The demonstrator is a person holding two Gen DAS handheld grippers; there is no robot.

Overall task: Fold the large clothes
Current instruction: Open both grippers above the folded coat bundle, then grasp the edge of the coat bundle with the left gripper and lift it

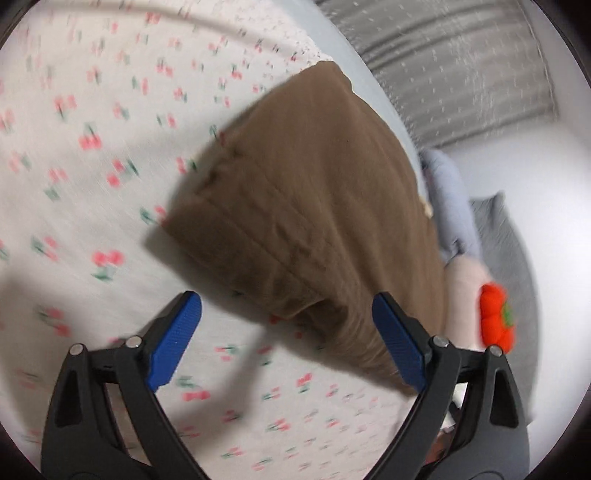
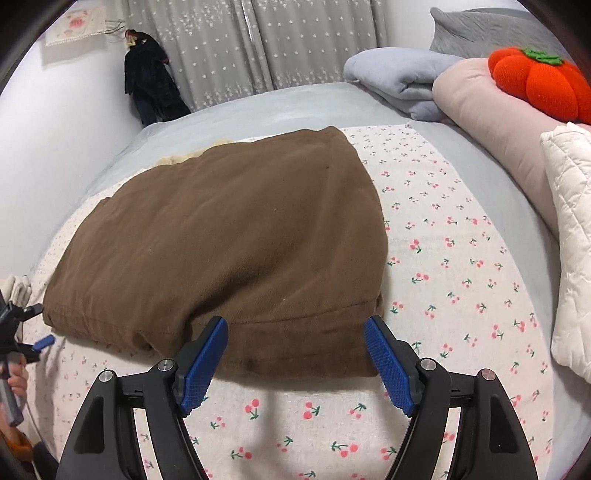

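Broadly, a bed with a pale grey sheet [image 2: 258,107] fills both views; over it lies a white cloth printed with small red cherries [image 2: 454,266], and grey star-patterned curtains [image 2: 295,40] hang behind the far edge

Brown garment [image 2: 229,240]: folded into a thick rectangular stack, lying on the cherry cloth, left of centre in the right wrist view. Bit of cream lining or fabric shows at its far left edge. Left wrist view is motion-blurred; same stack [image 1: 314,206] seen at an angle

Far right of bed: long pale pink bolster [image 2: 480,110], folded light blue blanket [image 2: 399,81] just beside it on the left, grey pillow [image 2: 491,29] behind, white quilted item [image 2: 569,236] at the right edge. Orange pumpkin-shaped plush [image 2: 543,85] rests on the bolster

Dark clothing [image 2: 151,81] hangs against the far left wall

Right gripper [image 2: 295,362]: blue pads spread apart, nothing pinched; tips hover at the near edge of the brown stack, contact cannot be told

Left gripper [image 1: 288,339]: blue pads spread wide, nothing between them but cloth below; right pad overlaps the stack's near corner in the picture. It also shows small at the left edge of the right wrist view [image 2: 37,325], beside the stack's near left corner, a hand [image 2: 14,384] on its grip
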